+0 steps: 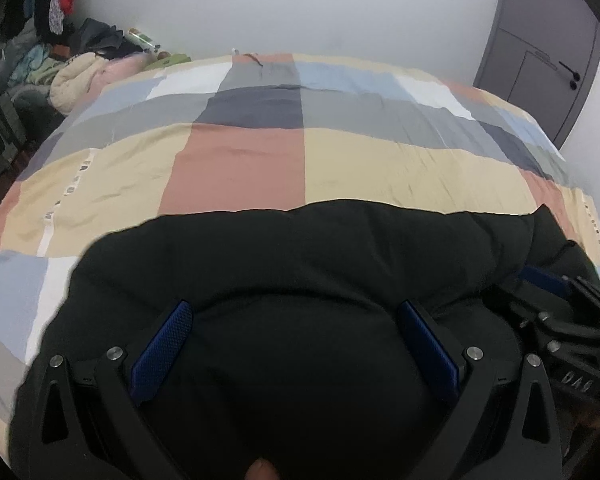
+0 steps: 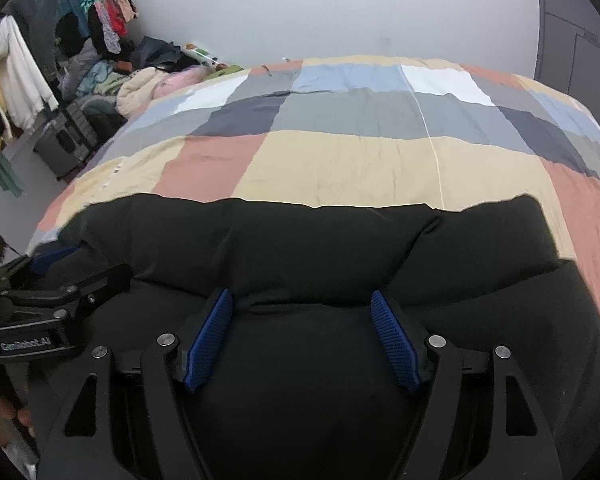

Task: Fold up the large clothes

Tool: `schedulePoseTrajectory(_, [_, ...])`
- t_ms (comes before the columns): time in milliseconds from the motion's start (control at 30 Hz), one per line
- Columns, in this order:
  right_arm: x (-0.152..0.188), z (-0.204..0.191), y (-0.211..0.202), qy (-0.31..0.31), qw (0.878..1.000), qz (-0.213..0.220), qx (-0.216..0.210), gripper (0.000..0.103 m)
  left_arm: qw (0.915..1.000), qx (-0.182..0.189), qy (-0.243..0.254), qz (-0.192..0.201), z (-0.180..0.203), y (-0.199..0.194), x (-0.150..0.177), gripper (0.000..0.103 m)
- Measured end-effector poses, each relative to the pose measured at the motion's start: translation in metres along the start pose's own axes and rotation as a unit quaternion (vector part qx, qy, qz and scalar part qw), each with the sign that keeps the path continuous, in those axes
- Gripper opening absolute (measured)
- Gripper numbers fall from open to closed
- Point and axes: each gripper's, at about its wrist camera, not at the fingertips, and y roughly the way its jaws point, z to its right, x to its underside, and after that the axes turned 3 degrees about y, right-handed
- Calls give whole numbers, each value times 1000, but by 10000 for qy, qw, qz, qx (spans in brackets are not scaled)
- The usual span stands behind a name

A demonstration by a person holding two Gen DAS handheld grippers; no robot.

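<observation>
A large black padded garment point(image 1: 300, 256) lies on the bed's checked quilt point(image 1: 240, 168), at the near edge; it also shows in the right wrist view point(image 2: 300, 248). My left gripper point(image 1: 296, 312) is open, its blue pads point(image 1: 162, 350) wide apart and resting on a bulge of the black fabric. My right gripper point(image 2: 300, 304) is open too, its pads point(image 2: 208, 340) spread over the fabric. The two grippers sit side by side: the right one shows at the right edge of the left view point(image 1: 556, 320), the left one at the left edge of the right view point(image 2: 52, 292).
The checked quilt point(image 2: 360, 152) covers the whole bed beyond the garment. A heap of clothes point(image 2: 140, 80) and hanging laundry point(image 2: 108, 16) stand at the far left by a dark case point(image 2: 68, 140). A grey door point(image 1: 540, 60) is at the far right.
</observation>
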Motion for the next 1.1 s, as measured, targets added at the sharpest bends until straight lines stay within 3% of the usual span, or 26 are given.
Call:
schedulePoseTrajectory(167, [1, 11, -40, -73, 9996, 284, -39, 71, 9992, -211, -186, 289, -21, -35, 8, 103])
schedulePoseTrajectory(267, [4, 25, -64, -162, 9988, 445, 80, 79, 9973, -457, -338, 458, -45, -56, 15, 103])
schedulePoseTrajectory(333, [10, 37, -76, -204, 9980, 544, 267, 87, 9966, -546, -422, 440, -60, -60, 22, 103])
schedulePoseTrajectory(400, [16, 45, -81, -253, 9974, 564, 375, 88, 9962, -587, -563, 320, -76, -56, 31, 103])
schedulePoseTrajectory(533, [29, 60, -72, -151, 9985, 409, 331, 88, 9956, -369, -847, 165, -92, -46, 51, 103])
schedulePoseTrajectory(800, [59, 69, -56, -54, 9988, 477, 96, 98, 9964, -104, -765, 346, -92, -38, 84, 103])
schedulePoseTrajectory(967, [69, 66, -52, -99, 9981, 589, 133, 101, 9960, 45, -825, 353, -92, -35, 92, 103])
schedulePoseTrajectory(1100, [67, 68, -49, -69, 9986, 495, 168, 102, 9959, -76, -851, 291, -88, -40, 89, 103])
